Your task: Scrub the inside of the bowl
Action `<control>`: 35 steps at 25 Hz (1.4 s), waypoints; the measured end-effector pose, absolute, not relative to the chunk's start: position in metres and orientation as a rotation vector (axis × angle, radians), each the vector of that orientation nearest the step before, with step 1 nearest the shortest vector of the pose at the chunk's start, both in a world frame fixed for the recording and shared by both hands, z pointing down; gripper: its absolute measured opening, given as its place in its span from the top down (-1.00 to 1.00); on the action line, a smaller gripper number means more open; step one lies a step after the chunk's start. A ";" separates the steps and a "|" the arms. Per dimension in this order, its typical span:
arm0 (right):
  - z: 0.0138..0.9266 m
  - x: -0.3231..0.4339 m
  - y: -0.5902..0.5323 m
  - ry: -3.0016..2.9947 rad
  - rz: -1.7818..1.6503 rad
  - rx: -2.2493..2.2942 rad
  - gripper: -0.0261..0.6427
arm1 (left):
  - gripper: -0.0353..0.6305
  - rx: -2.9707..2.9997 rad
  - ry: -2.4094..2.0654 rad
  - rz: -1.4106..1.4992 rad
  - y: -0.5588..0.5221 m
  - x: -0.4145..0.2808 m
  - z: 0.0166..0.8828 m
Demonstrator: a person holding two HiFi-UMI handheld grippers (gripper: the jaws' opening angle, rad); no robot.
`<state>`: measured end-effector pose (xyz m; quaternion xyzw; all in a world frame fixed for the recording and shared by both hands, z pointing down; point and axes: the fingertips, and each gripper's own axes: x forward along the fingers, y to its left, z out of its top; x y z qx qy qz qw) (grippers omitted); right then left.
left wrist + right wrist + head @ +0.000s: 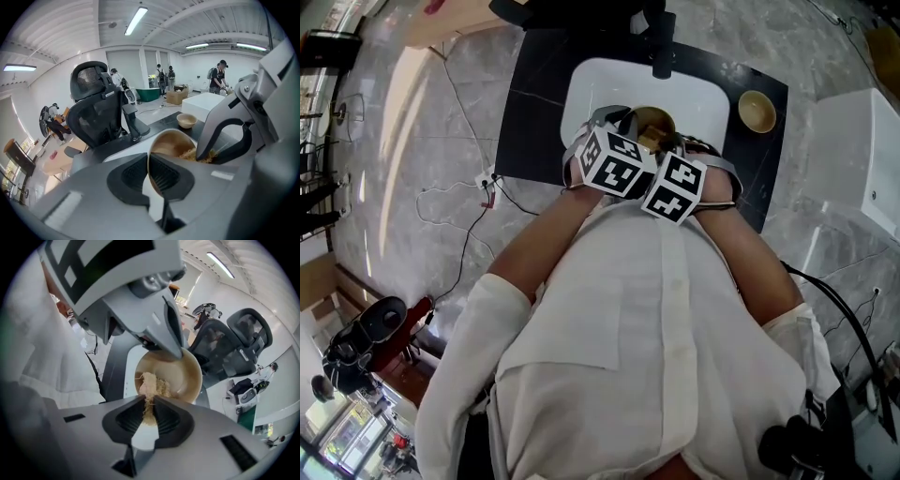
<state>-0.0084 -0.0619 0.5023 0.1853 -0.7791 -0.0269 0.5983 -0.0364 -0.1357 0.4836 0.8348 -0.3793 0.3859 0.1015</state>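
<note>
A tan bowl (pixel 654 120) is held tilted over the white sink (pixel 591 84). My left gripper (pixel 630 131) is shut on the bowl's rim; in the left gripper view the thin rim (pixel 151 164) runs between the closed jaws (pixel 149 176). My right gripper (pixel 664 142) is shut on a tan fibrous scrubber (pixel 151 386), which is pressed against the inside of the bowl (pixel 180 376). The left gripper (pixel 171 350) shows at the bowl's far rim in the right gripper view. In the left gripper view the scrubber (pixel 190 154) lies inside the bowl (pixel 171 140) under the right gripper (pixel 225 140).
The sink is set in a black counter (pixel 534 103) with a dark faucet (pixel 663 47) at the back. A second tan bowl (pixel 757 111) stands on the counter to the right. A white box (pixel 862 159) sits further right. Cables (pixel 469 187) trail across the grey floor.
</note>
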 end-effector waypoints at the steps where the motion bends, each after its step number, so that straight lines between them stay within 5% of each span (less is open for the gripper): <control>1: 0.501 -0.012 -0.061 -1.826 -0.048 0.421 0.78 | 0.84 2.466 -1.118 1.131 -0.136 -0.036 0.483; 23: 0.490 0.002 -0.071 -1.949 0.029 0.520 0.78 | 0.85 2.429 -1.102 1.100 -0.137 -0.034 0.489; 35: 0.410 0.030 -0.078 -2.600 0.450 0.626 0.78 | 0.85 2.187 -0.959 0.676 -0.141 -0.044 0.490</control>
